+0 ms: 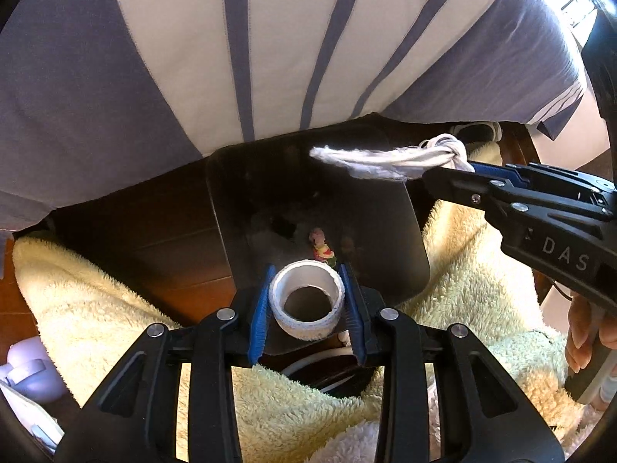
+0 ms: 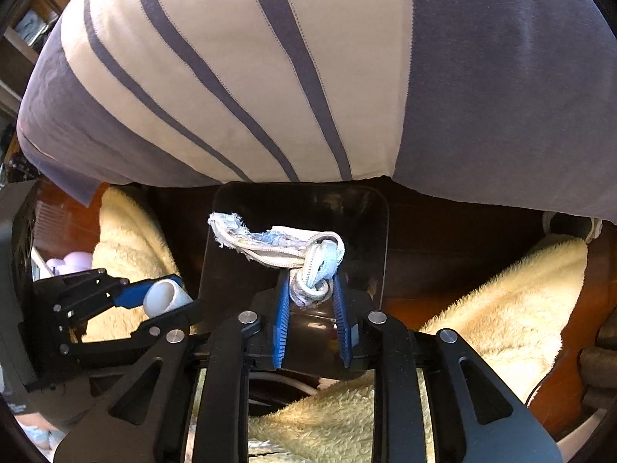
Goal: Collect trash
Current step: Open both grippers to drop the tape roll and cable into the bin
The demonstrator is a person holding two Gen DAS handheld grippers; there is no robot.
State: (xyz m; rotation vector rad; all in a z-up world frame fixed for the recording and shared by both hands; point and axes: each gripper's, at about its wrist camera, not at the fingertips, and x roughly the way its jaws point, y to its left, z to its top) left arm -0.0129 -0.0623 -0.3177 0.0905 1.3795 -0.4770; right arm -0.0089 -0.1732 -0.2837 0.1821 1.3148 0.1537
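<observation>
Now we are holding two bits of trash over the dark, shiny black bin [image 1: 385, 208] with the rounded square mouth. Our left gripper [image 1: 306, 301] is keeping its blue fingers [image 1: 258, 308] a little way apart, one on each side of the short white ring of tape [image 1: 306, 297]. Our right gripper [image 2: 310, 301] is doing the same around the knot of the frayed white rag strip [image 2: 277, 247], which is hanging out over the bin. We cannot tell if the fingers are pressing or letting go. We think we are at the dropping step. Next we need to open both sets of fingers wider so the trash falls inside, not onto the fluffy cream blanket [image 1: 96, 301].
</observation>
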